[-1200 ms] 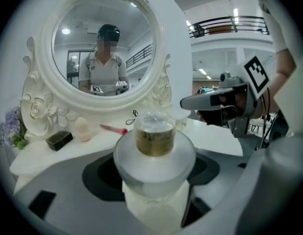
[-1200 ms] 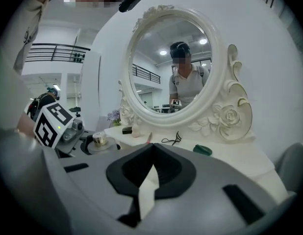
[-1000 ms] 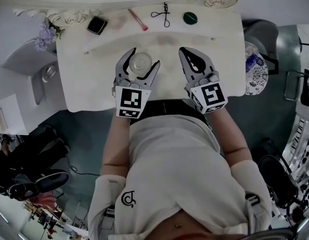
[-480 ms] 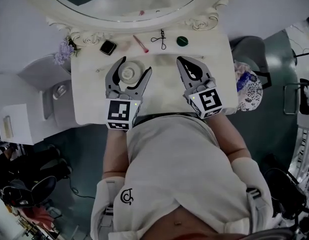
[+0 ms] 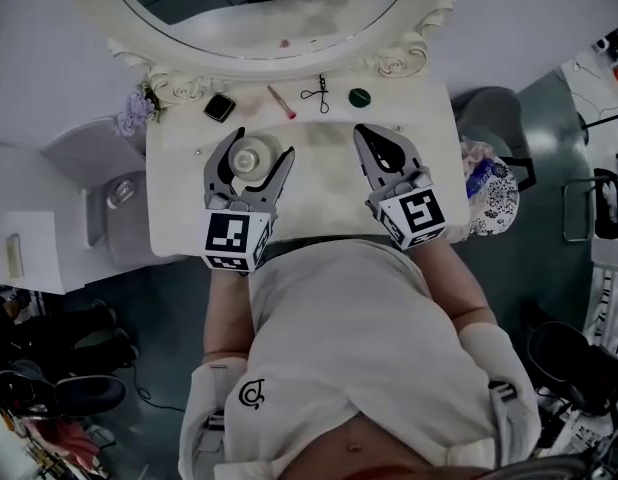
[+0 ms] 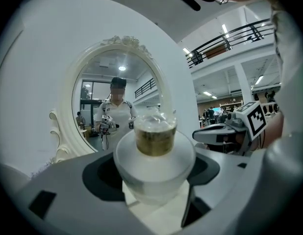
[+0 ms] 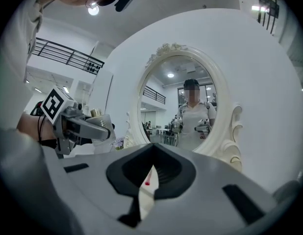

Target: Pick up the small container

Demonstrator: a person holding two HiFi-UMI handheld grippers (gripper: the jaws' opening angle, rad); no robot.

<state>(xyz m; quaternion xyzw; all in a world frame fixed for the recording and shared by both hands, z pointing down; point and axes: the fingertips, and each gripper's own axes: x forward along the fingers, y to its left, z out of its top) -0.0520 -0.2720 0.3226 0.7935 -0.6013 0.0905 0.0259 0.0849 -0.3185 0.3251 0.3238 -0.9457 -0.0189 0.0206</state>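
Observation:
The small container (image 5: 247,158) is a frosted round jar with a gold-brown neck, on the left half of the cream dressing table (image 5: 329,193). My left gripper (image 5: 261,145) has its jaws spread wide around the jar, with the pads against its sides. In the left gripper view the small container (image 6: 155,155) fills the space between the jaws of the left gripper (image 6: 155,182). I cannot tell whether it rests on the table. My right gripper (image 5: 362,130) hovers over the table's right half, shut and empty. In the right gripper view the right gripper (image 7: 151,153) shows only a thin slit between its jaws.
Along the table's back edge lie a black compact (image 5: 219,107), a pink brush (image 5: 281,101), an eyelash curler (image 5: 316,94) and a green round lid (image 5: 360,97). An ornate oval mirror (image 5: 169,73) stands behind them. Purple flowers (image 5: 134,118) sit at the back left corner.
The head view has pulled back and tilted up, bringing the mirror into sight. The left gripper keeps the jar between its jaws. The right gripper stays shut beside it.

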